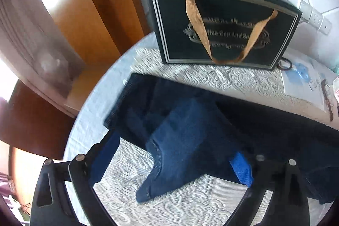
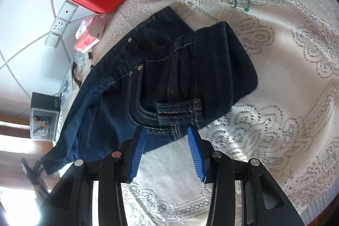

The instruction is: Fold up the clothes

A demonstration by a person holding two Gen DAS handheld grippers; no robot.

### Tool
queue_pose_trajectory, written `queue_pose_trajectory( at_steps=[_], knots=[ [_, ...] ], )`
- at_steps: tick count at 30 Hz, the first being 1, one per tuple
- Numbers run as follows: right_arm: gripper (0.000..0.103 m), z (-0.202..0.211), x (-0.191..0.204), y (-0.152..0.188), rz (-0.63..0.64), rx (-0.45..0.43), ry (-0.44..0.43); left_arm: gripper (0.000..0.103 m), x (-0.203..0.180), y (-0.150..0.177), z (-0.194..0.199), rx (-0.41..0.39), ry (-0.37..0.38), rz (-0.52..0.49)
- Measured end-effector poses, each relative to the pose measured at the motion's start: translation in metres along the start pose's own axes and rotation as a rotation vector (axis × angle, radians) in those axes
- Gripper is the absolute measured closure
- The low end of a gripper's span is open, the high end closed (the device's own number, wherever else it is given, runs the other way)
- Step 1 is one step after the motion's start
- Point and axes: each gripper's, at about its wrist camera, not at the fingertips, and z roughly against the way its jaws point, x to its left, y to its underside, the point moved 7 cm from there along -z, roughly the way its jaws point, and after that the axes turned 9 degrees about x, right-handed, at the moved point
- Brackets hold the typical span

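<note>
We find the jeans point(image 2: 169, 77) lying part-folded on the lace-covered surface point(image 2: 275, 120). The left gripper point(image 1: 173, 164) stands wide and empty; the right gripper point(image 2: 167, 154) is half open, holding nothing. Risk: the loose leg slides, spoiling the fold.

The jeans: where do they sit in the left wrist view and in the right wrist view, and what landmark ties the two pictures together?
Left wrist view: the jeans cross the lower middle, a lighter blue part folded over the dark part.
Right wrist view: the jeans fill the centre, waistband toward the top, one end trailing to lower left.
Shared landmark: the white power strip, at upper right in the left view and at upper left in the right view.
</note>
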Motion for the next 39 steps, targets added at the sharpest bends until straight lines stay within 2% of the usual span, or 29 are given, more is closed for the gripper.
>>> queue_pose_trajectory(
  at_steps=[3, 4, 5, 7, 8, 10, 13, 14, 16, 17, 18, 19, 21, 22, 23, 24, 25, 26, 27, 29, 31, 33, 36, 38, 39],
  knots=[
    [0.057, -0.003, 0.015, -0.008, 0.022, 0.002, -0.015, 0.006, -0.01, 0.003, -0.011, 0.0, 0.021, 0.009],
    [0.056, -0.004, 0.021, -0.011, 0.029, 0.001, -0.017, 0.011, -0.012, 0.002, -0.013, -0.004, 0.032, 0.013],
    [0.051, -0.006, 0.027, -0.015, 0.036, 0.002, -0.02, 0.018, -0.015, 0.002, -0.015, -0.009, 0.04, 0.015],
    [0.047, -0.011, 0.04, -0.023, 0.045, -0.001, -0.036, 0.049, -0.018, 0.002, -0.019, -0.003, 0.037, 0.008],
    [0.047, -0.012, 0.045, -0.027, 0.053, -0.005, -0.031, 0.054, -0.019, 0.001, -0.023, 0.01, 0.021, -0.003],
    [0.047, -0.006, 0.047, -0.037, 0.062, -0.048, 0.035, 0.058, -0.019, 0.001, -0.026, 0.016, 0.013, -0.019],
    [0.046, 0.024, 0.027, -0.051, 0.034, -0.173, 0.209, 0.059, -0.014, 0.001, -0.028, 0.01, 0.028, -0.008],
    [0.041, 0.031, 0.018, -0.053, 0.022, -0.177, 0.237, 0.061, -0.012, 0.001, -0.029, 0.007, 0.034, -0.001],
    [0.032, 0.036, 0.0, -0.052, 0.007, -0.157, 0.26, 0.075, -0.009, 0.001, -0.03, 0.001, 0.031, 0.023],
    [0.025, 0.036, -0.007, -0.053, 0.006, -0.153, 0.271, 0.078, -0.007, 0.0, -0.031, -0.003, 0.023, 0.039],
    [0.017, 0.034, -0.015, -0.054, 0.002, -0.152, 0.284, 0.086, -0.006, -0.001, -0.03, -0.006, 0.02, 0.053],
    [0.017, 0.031, -0.02, -0.056, 0.003, -0.155, 0.288, 0.09, -0.004, -0.002, -0.029, -0.011, 0.02, 0.07],
    [0.019, 0.014, -0.03, -0.065, 0.026, -0.122, 0.311, 0.092, 0.001, -0.004, -0.019, -0.036, 0.028, 0.109],
    [0.028, 0.005, -0.032, -0.065, 0.032, -0.079, 0.314, 0.092, 0.005, -0.005, -0.009, -0.059, 0.03, 0.125],
    [0.059, -0.004, -0.029, -0.062, 0.06, -0.038, 0.332, 0.092, 0.009, -0.005, 0.002, -0.083, 0.029, 0.138],
    [0.08, -0.007, -0.021, -0.06, 0.114, -0.024, 0.351, 0.092, 0.013, -0.005, 0.014, -0.111, 0.022, 0.147],
    [0.083, -0.002, -0.004, -0.053, 0.2, -0.048, 0.397, 0.092, 0.02, -0.005, 0.028, -0.146, 0.007, 0.157],
    [0.099, 0.007, 0.008, -0.05, 0.259, -0.086, 0.44, 0.092, 0.029, -0.004, 0.051, -0.201, 0.001, 0.174],
    [0.099, 0.021, 0.022, -0.046, 0.314, -0.137, 0.472, 0.092, 0.036, -0.004, 0.066, -0.237, 0.006, 0.187],
    [0.099, 0.055, 0.051, -0.043, 0.394, -0.25, 0.429, 0.092, 0.053, -0.007, 0.095, -0.283, -0.008, 0.219],
    [0.099, 0.076, 0.073, -0.056, 0.437, -0.318, 0.39, 0.092, 0.067, -0.018, 0.102, -0.268, -0.012, 0.245],
    [0.099, 0.073, 0.089, -0.083, 0.451, -0.325, 0.391, 0.092, 0.075, -0.041, 0.084, -0.196, -0.033, 0.237],
    [0.096, 0.032, 0.09, -0.128, 0.392, -0.219, 0.411, 0.091, 0.063, -0.077, 0.024, -0.011, 0.017, 0.162],
    [0.091, -0.004, 0.075, -0.149, 0.313, -0.124, 0.466, 0.069, 0.058, -0.09, -0.005, 0.085, -0.014, 0.136],
    [0.091, -0.014, 0.068, -0.152, 0.278, -0.104, 0.478, 0.051, 0.058, -0.094, -0.015, 0.119, -0.019, 0.143]
  ],
)
